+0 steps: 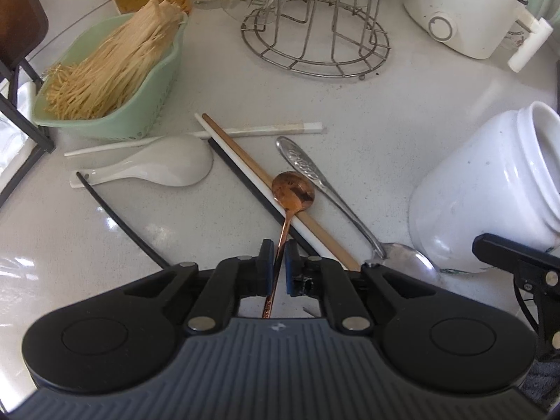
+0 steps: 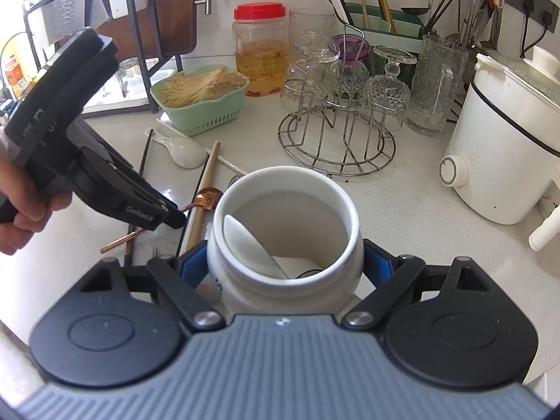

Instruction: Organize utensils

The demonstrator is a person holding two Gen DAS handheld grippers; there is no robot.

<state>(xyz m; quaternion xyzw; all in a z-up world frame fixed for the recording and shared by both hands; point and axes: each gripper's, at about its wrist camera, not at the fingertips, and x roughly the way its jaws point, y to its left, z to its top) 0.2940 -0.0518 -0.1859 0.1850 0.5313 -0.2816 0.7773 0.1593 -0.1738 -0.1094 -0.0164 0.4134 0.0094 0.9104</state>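
Observation:
A copper spoon (image 1: 293, 189) lies with its bowl on a crossed pile of chopsticks (image 1: 245, 161). Its thin handle runs back between the pads of my left gripper (image 1: 279, 262), which is shut on it. From the right wrist view, that left gripper (image 2: 175, 218) points steeply down at the counter, a hand around its grip. My right gripper (image 2: 285, 262) is shut on a white ceramic jar (image 2: 285, 189), tilted, with a white spoon (image 2: 245, 241) inside. A white ceramic spoon (image 1: 168, 168), a silver spoon (image 1: 332, 189) and a black chopstick (image 1: 122, 224) lie loose on the counter.
A green basket (image 1: 140, 119) of pale sticks stands at the back left beside a black rack (image 1: 21, 105). Behind the utensils are a wire glass stand (image 1: 315, 45) and a white cooker (image 1: 465, 10). The jar (image 1: 490, 189) stands close on the right.

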